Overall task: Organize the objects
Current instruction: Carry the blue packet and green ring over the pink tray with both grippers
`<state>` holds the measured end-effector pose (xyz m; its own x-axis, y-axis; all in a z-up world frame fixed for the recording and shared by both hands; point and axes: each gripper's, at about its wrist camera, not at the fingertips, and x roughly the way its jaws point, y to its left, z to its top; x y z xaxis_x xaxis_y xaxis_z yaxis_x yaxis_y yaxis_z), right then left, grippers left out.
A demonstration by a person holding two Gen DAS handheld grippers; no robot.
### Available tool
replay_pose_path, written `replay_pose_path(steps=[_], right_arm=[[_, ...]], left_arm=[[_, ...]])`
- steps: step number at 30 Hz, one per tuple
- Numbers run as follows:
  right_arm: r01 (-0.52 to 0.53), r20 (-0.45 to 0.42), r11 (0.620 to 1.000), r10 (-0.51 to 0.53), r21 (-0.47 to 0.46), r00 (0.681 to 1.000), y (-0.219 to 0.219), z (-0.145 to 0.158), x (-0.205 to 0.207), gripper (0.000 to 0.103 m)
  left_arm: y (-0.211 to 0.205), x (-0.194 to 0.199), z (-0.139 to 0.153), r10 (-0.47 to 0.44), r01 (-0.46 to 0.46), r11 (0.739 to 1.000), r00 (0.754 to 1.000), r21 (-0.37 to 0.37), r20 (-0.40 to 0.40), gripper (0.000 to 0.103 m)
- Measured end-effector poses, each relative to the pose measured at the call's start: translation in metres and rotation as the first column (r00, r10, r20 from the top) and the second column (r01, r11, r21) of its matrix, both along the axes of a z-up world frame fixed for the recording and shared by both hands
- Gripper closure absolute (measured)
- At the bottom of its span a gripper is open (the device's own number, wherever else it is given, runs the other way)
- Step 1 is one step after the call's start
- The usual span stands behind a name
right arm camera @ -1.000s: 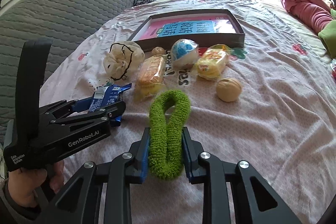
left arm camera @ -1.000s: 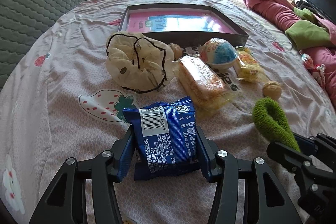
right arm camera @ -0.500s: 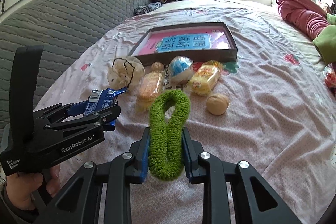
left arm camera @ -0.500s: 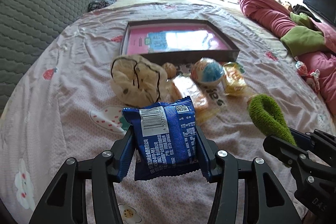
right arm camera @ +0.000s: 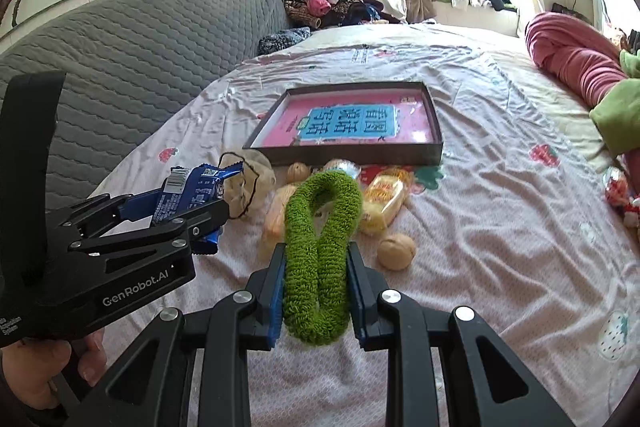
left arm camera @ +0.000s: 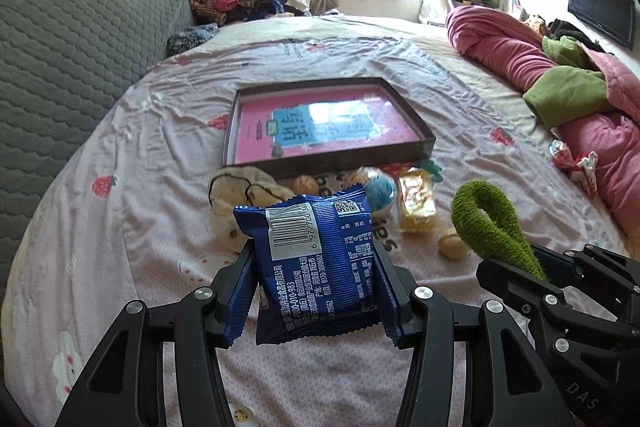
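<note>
**Both claws loaded above the bed, box tray waiting beyond**

The left claw (left arm camera: 316, 267) pinches a blue snack packet (left arm camera: 320, 259) by its two side edges, barcode face up, the packet held clear of the bedsheet (left arm camera: 132, 187). The right claw (right arm camera: 316, 287) is pressed together on a green fuzzy loop (right arm camera: 320, 227), squeezing its lower half flat while the upper end stands open as a ring. Seen from the right wrist, the left claw sits just to the left of the right one, with a hand (right arm camera: 36, 367) gripping its handle.

The landmark is the dark shallow box tray (left arm camera: 328, 159) lying flat on the bed, with a pink and blue printed sheet inside. Everything else lies on the near side of that tray: a cream drawstring pouch (left arm camera: 240, 195) near its near-left corner, a small walnut (right arm camera: 298, 171) just beside the near wall, a blue and white ball (left arm camera: 380, 189) a little to the right of that, and a yellow wrapped snack (left arm camera: 416, 201) near the near-right corner. An orange wrapped cake (right arm camera: 276, 215) lies nearer still, and a second walnut (right arm camera: 396, 251) sits farthest from the tray, apart from the others. Both held items hang nearer the cameras than this row.

To the right of the tray, well apart, a pink quilt (left arm camera: 520, 55) is bunched along the bed's edge.
</note>
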<state>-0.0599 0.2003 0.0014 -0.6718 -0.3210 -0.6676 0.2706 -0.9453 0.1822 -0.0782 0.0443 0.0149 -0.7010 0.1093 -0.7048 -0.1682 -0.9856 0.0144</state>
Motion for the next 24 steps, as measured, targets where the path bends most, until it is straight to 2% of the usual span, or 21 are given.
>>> replay_pose_path(steps=[11,24], right_arm=[[-0.005,-0.050,1.000,0.005,-0.004,0.999,0.008,0.022,-0.009,0.076],[-0.012,-0.096,1.000,0.013,0.004,0.995,0.011,0.044,-0.036,0.076]], left_arm=[[0.012,-0.007,0.024,-0.002,0.002,1.000,0.999,-0.003,-0.048,0.048],[0.024,-0.037,0.049,-0.004,0.003,1.000,0.996,-0.012,-0.087,0.048]])
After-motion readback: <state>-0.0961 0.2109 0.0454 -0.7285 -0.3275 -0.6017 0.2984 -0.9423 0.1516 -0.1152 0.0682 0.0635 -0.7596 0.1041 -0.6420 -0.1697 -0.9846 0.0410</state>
